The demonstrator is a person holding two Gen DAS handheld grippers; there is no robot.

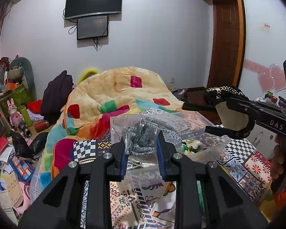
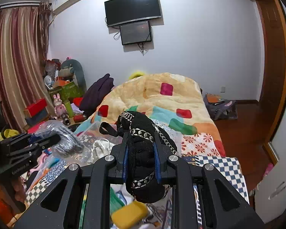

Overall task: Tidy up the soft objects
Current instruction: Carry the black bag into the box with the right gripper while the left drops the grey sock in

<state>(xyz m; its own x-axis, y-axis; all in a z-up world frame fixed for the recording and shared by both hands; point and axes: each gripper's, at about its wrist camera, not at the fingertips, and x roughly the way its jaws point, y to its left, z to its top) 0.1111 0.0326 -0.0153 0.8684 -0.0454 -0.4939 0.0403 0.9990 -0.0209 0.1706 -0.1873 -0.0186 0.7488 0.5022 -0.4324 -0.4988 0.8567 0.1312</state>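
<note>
Above the patterned bedspread (image 1: 236,164), a bagged grey knit (image 1: 143,139) is clamped in the left gripper (image 1: 142,145) and a black chain-trimmed pouch (image 2: 143,148) in the right gripper (image 2: 142,152), so sorting is judged midway, with loose items still left near the quilt (image 2: 162,99).
</note>
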